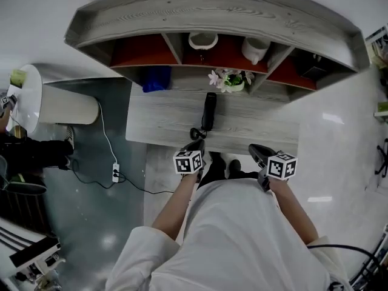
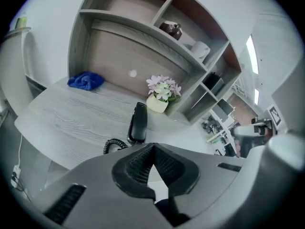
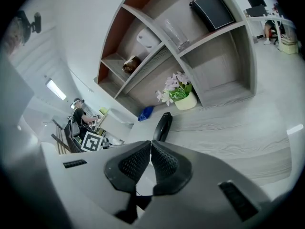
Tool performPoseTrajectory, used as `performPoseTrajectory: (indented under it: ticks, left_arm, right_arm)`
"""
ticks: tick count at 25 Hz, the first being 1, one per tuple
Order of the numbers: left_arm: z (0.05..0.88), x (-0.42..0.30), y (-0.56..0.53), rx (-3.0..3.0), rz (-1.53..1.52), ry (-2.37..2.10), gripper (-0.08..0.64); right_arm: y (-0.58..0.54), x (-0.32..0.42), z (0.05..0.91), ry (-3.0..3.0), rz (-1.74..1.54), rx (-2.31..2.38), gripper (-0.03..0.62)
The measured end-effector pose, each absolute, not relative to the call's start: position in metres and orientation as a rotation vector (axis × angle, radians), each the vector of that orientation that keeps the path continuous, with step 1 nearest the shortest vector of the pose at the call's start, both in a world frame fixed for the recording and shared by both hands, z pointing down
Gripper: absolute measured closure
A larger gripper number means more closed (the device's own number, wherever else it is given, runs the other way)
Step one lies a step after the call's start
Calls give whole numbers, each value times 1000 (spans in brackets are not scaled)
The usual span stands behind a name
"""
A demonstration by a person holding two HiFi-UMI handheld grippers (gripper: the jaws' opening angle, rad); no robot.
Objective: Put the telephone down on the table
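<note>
You are holding the left gripper (image 1: 197,144) and the right gripper (image 1: 257,151) at the lower middle of the head view, just off the near edge of the table (image 1: 163,117). Each gripper view is showing its jaws pressed together with nothing between them, so you are carrying nothing.

The telephone (image 1: 208,111) is lying flat on the table at the centre of the frame. Its far end is pointing toward the flower pot (image 1: 229,80), and its coiled cord (image 1: 197,133) is sitting at the near end, close to your left gripper but apart from it.

Judging from this, the placing step is looking complete. Any next move only calls for keeping the left gripper clear of that cord so the telephone is not dragged.
</note>
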State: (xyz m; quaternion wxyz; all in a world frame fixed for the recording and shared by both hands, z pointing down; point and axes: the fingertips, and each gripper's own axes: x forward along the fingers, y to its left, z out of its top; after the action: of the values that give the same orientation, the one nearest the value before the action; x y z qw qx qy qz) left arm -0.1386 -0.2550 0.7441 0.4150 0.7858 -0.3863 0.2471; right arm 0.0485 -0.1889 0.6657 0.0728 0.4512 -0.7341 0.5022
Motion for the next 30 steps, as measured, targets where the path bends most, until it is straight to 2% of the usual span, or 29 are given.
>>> performPoseTrajectory:
  ticks: [6,11,17,30]
  left_arm:
    - [704,-126,-210,2010,524,-910,550]
    - [690,-127,-176,2090,592,-887,549]
    - [668,-132,-148,2116,600,-867,549]
    - [643,-175,-146,2155,597,-835,549]
  right_arm:
    - [-162,57,649,-2277,1384,1292,574]
    - [-134,63,647,-2321,1256,1187,574]
    - [-120,69,648,-2337,1254,1171,574]
    - [-125,26,618,-2426,1201,1252,575]
